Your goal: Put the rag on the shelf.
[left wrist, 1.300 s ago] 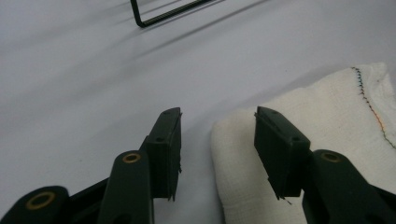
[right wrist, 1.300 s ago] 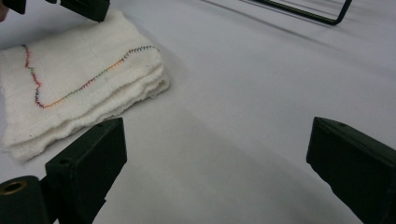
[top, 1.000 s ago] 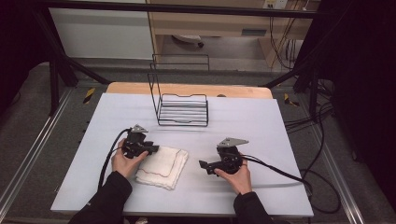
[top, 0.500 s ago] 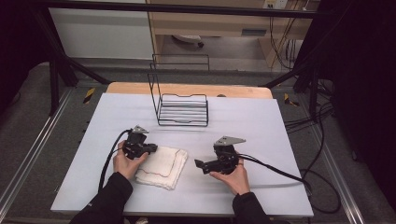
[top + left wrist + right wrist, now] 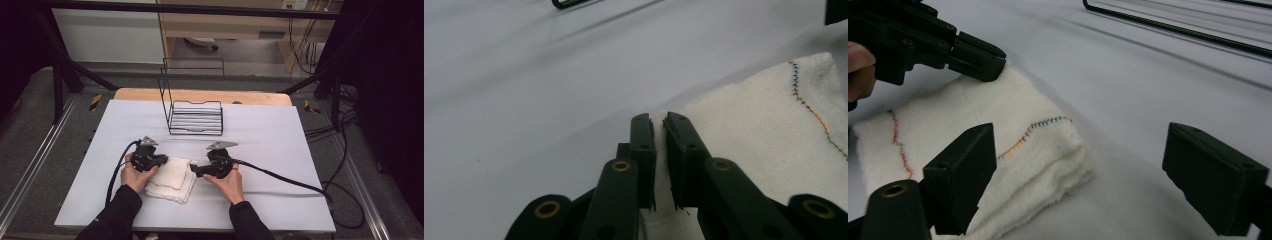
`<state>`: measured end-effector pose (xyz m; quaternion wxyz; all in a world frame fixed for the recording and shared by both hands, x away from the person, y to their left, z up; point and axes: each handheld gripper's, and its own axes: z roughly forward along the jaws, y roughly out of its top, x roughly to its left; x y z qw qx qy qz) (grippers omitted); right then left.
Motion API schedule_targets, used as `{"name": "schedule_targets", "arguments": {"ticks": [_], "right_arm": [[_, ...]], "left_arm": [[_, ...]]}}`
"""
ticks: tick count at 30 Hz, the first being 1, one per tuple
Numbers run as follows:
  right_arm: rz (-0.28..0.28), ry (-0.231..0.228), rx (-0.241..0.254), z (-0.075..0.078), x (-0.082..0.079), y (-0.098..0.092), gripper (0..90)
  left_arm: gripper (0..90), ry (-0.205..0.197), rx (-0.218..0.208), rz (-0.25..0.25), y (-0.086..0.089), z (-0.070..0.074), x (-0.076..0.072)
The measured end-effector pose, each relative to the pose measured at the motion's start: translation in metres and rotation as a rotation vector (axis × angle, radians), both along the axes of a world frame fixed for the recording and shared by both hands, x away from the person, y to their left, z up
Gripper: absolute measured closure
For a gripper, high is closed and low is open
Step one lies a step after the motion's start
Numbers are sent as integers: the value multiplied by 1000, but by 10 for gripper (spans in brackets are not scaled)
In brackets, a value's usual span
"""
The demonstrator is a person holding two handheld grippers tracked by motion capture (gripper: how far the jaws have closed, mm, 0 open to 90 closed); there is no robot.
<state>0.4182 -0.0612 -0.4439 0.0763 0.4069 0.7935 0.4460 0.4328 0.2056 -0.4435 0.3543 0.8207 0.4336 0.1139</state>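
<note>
The left gripper (image 5: 660, 122) has its jaws pressed nearly together, pinching the near-left edge of the folded white cloth (image 5: 764, 135), a sliver of fabric showing between the pads. The right gripper (image 5: 1083, 165) has its jaws spread wide and has just been closing a little; nothing is gripped, and the cloth's folded corner lies at about ten o'clock from its fingertips, just beside the left pad. In the high view the cloth (image 5: 172, 177) lies on the white table (image 5: 280, 140) between both hands, its long axis running roughly from ten to four o'clock. The wire rack (image 5: 195, 117) stands at twelve, well apart.
</note>
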Motion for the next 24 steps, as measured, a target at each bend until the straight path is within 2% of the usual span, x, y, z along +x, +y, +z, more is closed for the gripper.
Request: {"name": "schedule_targets", "arguments": {"ticks": [4,9,11,15,24], "right_arm": [[-9,-7,-45,-6,6,9,259],[-31,-7,-73,-14,8,12,346],[-32,-17,-70,-15,8,12,377],[-26,-7,-60,-15,8,13,432],[-32,37,-30,-14,4,14,615]], "left_arm": [[813,-6,4,-6,0,0,0],[812,-7,6,-5,0,0,0],[812,-8,6,-5,0,0,0],[812,-9,8,-6,-1,-1,-1],[810,-10,7,-10,0,-1,0]]}}
